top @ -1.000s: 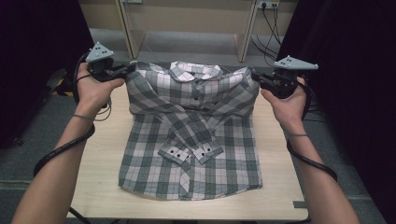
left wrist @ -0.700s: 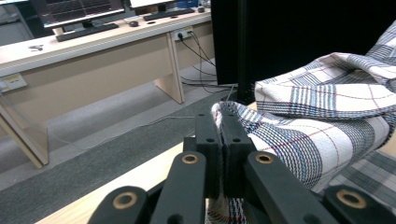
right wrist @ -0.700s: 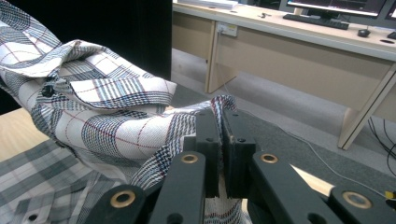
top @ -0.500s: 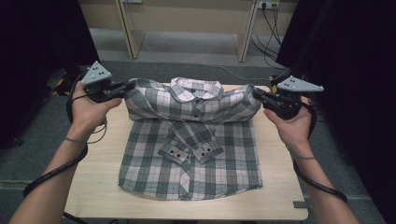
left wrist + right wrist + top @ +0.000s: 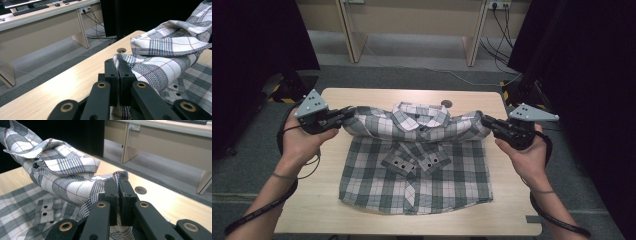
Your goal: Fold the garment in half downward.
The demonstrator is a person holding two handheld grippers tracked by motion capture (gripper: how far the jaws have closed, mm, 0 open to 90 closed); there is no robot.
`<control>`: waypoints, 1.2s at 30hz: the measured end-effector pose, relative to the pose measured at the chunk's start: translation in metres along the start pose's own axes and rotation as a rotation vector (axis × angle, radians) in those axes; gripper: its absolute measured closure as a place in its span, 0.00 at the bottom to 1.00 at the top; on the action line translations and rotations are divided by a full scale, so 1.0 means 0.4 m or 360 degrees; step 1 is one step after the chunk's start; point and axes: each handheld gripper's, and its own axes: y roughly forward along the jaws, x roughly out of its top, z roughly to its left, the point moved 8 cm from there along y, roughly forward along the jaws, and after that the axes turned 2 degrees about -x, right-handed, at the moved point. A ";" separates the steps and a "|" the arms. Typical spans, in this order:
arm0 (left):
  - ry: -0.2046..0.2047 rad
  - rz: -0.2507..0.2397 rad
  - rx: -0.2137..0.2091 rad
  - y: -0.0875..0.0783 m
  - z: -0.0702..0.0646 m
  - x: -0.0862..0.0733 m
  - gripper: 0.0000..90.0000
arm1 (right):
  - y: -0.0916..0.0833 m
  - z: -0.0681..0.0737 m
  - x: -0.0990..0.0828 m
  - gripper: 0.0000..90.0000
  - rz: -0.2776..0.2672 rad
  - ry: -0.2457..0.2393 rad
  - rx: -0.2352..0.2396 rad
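Note:
A grey, white and black plaid shirt (image 5: 417,170) lies front-up on the wooden table (image 5: 312,200), its cuffs crossed over the chest. The top part with the collar (image 5: 419,115) is lifted and rolled toward the hem. My left gripper (image 5: 346,114) is shut on the shirt's left shoulder corner; the cloth (image 5: 150,67) sticks out between the jaws in the left gripper view. My right gripper (image 5: 486,121) is shut on the right shoulder corner, and in the right gripper view the fabric (image 5: 72,185) is pinched between the jaws.
A round cable hole (image 5: 446,104) sits near the table's far edge. Beyond the table stand desk legs (image 5: 349,35) and cables (image 5: 497,30) on the floor. Black curtains (image 5: 592,75) close both sides. A bit of tape (image 5: 532,219) marks the front right corner.
Both grippers have come down and toward the person, carrying the shirt's shoulders and collar with them, so the top of the shirt now folds over the chest.

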 end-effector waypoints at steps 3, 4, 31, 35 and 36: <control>0.0014 0.0014 -0.0022 -0.009 -0.020 -0.021 0.97 | -0.008 0.007 -0.027 0.97 0.0014 0.0008 0.0005; 0.0015 0.0014 -0.0027 -0.012 -0.026 -0.028 0.97 | -0.011 0.010 -0.036 0.97 0.0015 0.0016 0.0010; -0.0114 0.0393 -0.0204 -0.027 -0.182 -0.382 0.97 | -0.028 0.129 -0.363 0.97 0.0351 0.0138 0.0156; -0.0136 0.0447 -0.0214 -0.020 -0.193 -0.423 0.97 | -0.024 0.136 -0.402 0.97 0.0397 0.0160 0.0162; -0.0136 0.0469 -0.0219 -0.017 -0.197 -0.434 0.97 | -0.022 0.139 -0.423 0.97 0.0424 0.0164 0.0162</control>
